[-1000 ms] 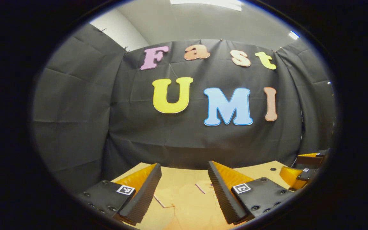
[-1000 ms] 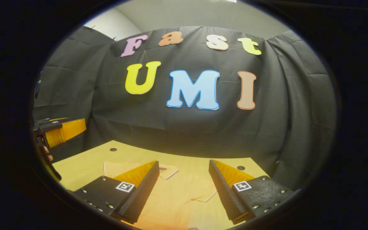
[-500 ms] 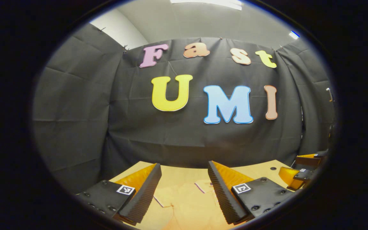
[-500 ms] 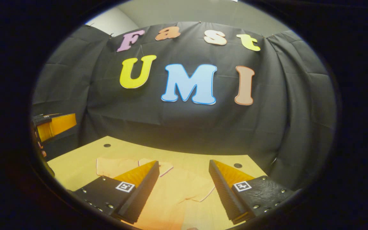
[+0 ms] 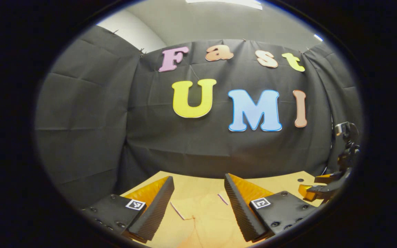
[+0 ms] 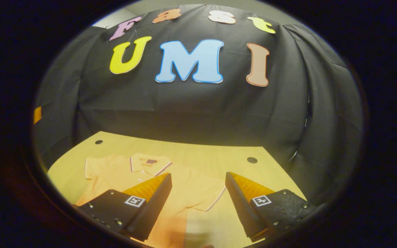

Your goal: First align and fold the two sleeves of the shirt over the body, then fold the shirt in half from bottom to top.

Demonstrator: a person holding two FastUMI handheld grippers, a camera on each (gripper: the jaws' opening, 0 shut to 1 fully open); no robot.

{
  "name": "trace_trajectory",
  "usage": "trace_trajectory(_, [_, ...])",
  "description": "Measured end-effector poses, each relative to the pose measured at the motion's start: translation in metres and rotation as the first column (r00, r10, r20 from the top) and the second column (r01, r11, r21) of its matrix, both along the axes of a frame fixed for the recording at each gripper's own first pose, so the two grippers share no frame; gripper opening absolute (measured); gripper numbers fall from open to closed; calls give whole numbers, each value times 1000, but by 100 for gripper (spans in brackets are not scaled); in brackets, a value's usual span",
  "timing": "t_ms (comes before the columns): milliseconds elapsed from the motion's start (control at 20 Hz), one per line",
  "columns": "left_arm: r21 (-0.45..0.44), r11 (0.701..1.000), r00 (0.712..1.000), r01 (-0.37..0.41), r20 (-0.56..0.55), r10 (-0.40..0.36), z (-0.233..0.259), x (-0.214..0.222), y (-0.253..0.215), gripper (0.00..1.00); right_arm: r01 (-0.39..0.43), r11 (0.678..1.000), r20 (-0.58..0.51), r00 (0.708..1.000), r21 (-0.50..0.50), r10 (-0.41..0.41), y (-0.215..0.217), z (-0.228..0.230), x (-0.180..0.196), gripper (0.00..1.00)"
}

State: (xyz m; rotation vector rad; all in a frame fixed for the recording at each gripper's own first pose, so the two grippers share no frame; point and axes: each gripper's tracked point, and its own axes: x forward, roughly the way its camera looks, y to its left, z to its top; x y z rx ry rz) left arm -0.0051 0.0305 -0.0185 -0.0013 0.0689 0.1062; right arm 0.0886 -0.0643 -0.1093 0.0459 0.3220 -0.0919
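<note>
While shirt (image 6: 184, 189) lies flat | both tongs (image 5: 198, 206) (image 6: 198, 203) wide apart, empty | collar label unreadable

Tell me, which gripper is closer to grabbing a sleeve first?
Probably the right gripper: its open fingers frame the shirt's spread sleeve just ahead. The left gripper is open too, with a sleeve edge between its fingers.

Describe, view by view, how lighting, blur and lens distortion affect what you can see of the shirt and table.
Right gripper view: fisheye bends the table edge into a curve; the shirt is sharp at the collar, blurred at the bottom edge between the fingers; warm, dim light. Left gripper view: a ceiling light glares at top; the shirt is a low, pale strip, hard to tell from the table.
</note>
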Motion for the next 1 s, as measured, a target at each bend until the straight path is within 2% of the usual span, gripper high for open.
trace_trajectory(400, [18, 997, 997, -79, -18, 79, -5, -33, 18, 94, 61, 998, -179, 982, 25, -56, -33, -69, 42, 96])
trace_trajectory(650, [21, 993, 993, -115, -30, 116, -7, -48, 31, 95, 116, 993, -312, 944, 16, -106, -52, -119, 64, 97])
trace_trajectory(1000, [17, 986, 984, -169, -49, 169, -17, -69, 47, 94, 182, 982, -404, 903, 57, -144, -68, -152, 96, 97])
